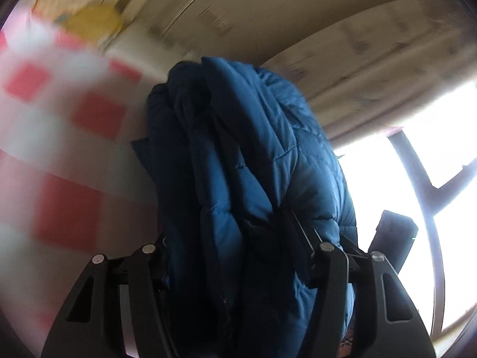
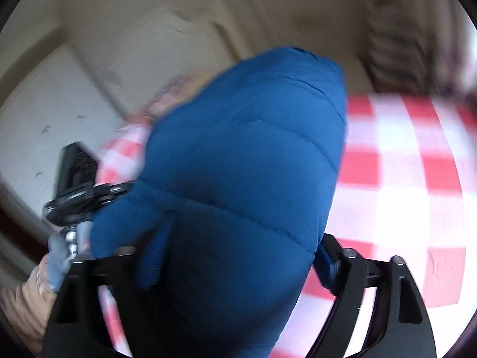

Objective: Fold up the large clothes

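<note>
A blue quilted puffer jacket is bunched into a thick bundle and fills the middle of the left wrist view. My left gripper is shut on it, and the padding hides both fingertips. In the right wrist view the same jacket bulges up between the fingers of my right gripper, which is shut on a wide fold of it. The other gripper shows at the left of that view, pressed against the jacket's edge, with a person's hand and sleeve below it. Both views are blurred.
A table with a red and white checked cloth lies under the jacket; the cloth fills the left of the left wrist view. A bright window is at the right, a pale wall and door panels behind, and something yellow sits far off.
</note>
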